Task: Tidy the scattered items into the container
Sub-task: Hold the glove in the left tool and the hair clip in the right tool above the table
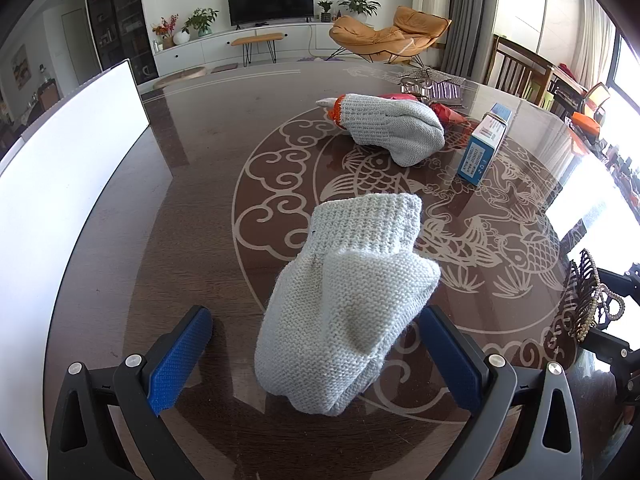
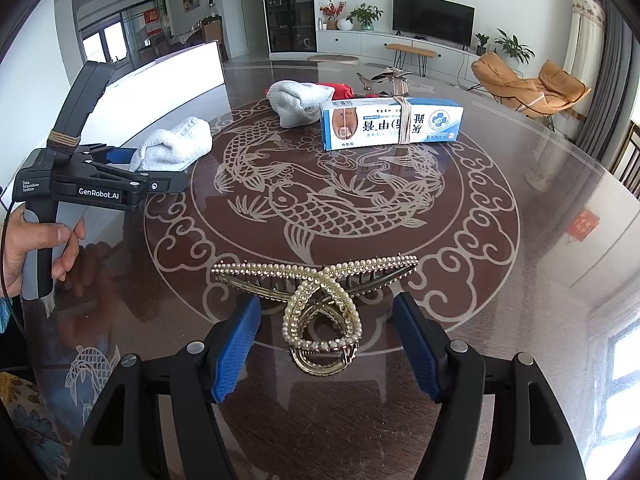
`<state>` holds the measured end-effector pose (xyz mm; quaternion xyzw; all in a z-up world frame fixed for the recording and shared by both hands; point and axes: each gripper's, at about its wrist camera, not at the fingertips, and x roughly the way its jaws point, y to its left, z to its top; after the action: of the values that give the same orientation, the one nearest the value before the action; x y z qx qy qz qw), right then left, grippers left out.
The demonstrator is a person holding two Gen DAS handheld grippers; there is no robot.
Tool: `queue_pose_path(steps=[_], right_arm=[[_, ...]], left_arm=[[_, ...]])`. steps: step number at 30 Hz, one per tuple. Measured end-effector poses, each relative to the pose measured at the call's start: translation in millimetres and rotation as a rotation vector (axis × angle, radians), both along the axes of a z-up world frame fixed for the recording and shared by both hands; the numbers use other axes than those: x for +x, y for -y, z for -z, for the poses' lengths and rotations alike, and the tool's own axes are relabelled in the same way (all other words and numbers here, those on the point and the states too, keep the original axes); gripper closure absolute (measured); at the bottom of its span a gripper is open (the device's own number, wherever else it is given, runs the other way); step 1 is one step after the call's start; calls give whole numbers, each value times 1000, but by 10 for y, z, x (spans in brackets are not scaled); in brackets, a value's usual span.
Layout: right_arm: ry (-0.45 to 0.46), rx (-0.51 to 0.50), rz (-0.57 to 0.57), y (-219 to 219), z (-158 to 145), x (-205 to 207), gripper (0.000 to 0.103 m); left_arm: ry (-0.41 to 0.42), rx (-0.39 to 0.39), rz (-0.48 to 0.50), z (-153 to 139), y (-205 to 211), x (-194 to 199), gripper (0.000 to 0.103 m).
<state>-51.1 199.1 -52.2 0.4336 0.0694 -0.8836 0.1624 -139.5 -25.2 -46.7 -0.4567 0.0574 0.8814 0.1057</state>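
- Two knitted grey gloves lie on the glass-topped table (image 1: pixel 192 208): the near glove (image 1: pixel 344 304) sits between the spread blue pads of the left gripper (image 1: pixel 316 356), untouched by either; the far glove (image 1: pixel 394 128) rests further back, partly over a red packet (image 1: pixel 448 114).
- One blue-and-white ointment box (image 2: pixel 392 124), bound with a rubber band, stands just beside the far glove.
- One pearl hair claw (image 2: pixel 320 300) lies between the wide-open jaws of the right gripper (image 2: pixel 326 348), with gaps on both sides.
- One metallic hair clip (image 2: pixel 386 78) lies behind the box.
- One white container (image 1: pixel 68 184) stands at the table's left edge; its inside is hidden.
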Motion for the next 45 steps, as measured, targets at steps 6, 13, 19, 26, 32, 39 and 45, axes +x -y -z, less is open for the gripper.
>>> queue_pose_path(steps=[6, 13, 19, 26, 32, 39, 45], right_arm=[[-3, 18, 0, 14, 0, 13, 34], [-3, 41, 116, 23, 14, -5, 25], [3, 38, 195, 40, 12, -42, 22], [3, 37, 194, 36, 10, -43, 22], [3, 37, 194, 36, 10, -43, 22], [3, 37, 194, 35, 9, -43, 22], [3, 37, 194, 34, 9, -43, 22]], left_arm=[[0, 0, 0, 0, 0, 1, 0], [0, 0, 0, 3, 0, -1, 0], [0, 0, 0, 1, -1, 2, 0], [0, 0, 0, 1, -1, 0, 0], [0, 0, 0, 2, -1, 0, 0], [0, 1, 0, 1, -2, 0, 0], [-1, 1, 1, 1, -2, -1, 0]])
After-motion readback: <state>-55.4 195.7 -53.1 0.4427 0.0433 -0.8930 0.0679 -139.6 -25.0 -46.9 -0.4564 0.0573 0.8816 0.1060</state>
